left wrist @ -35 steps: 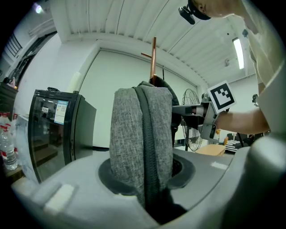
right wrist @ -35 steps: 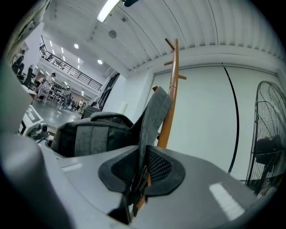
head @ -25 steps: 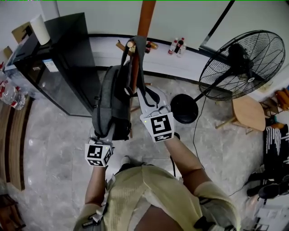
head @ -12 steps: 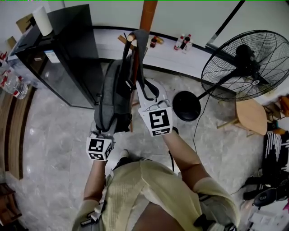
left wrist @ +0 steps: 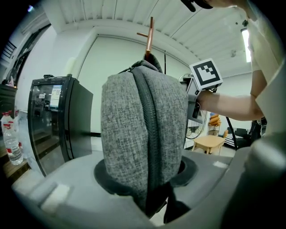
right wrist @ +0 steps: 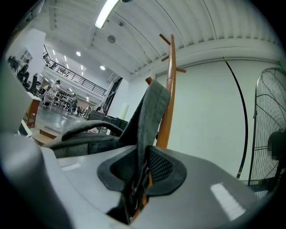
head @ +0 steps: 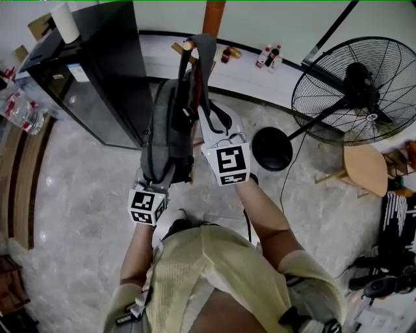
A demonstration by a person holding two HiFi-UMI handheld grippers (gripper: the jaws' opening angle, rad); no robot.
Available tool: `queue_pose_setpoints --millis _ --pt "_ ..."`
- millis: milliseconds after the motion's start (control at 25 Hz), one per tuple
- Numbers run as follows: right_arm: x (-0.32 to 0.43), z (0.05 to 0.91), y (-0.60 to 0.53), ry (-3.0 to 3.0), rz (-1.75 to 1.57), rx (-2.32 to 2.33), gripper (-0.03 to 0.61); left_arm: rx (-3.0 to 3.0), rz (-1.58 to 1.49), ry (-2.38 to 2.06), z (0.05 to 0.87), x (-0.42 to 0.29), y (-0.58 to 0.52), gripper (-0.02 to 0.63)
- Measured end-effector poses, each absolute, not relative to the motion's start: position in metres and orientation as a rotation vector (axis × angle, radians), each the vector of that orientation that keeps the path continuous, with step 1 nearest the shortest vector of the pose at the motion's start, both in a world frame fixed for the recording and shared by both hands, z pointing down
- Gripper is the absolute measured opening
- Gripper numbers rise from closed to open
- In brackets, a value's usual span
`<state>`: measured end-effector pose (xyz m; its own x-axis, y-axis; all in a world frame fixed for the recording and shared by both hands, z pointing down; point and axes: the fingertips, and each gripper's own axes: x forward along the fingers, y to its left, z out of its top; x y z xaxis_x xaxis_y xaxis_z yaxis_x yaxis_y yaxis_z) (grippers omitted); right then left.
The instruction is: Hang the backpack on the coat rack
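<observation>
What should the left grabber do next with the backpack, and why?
Probably draw the left gripper back off the backpack. Its jaws have just been opening with the backpack's bottom between them, and the strap already loops over a peg of the coat rack, so the peg can likely carry it. The right gripper grips the strap.

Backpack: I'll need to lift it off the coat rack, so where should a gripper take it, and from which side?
Probably the strap just below the peg, from the person's side. It hangs taut and flat, thin enough for jaws, as the right gripper shut on it shows; the backpack itself is bulky and soft.
</observation>
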<state>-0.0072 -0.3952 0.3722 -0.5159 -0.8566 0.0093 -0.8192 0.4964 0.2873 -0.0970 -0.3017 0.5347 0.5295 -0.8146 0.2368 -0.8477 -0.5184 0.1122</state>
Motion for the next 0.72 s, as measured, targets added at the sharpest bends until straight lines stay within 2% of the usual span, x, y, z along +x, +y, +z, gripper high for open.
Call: queue_pose_setpoints --millis 720 --pt "-0.002 0.377 -0.4 -2.56 -0.317 1.483 0.086 2.554 0.298 -1.279 0.541 -0.081 -0.269 0.219"
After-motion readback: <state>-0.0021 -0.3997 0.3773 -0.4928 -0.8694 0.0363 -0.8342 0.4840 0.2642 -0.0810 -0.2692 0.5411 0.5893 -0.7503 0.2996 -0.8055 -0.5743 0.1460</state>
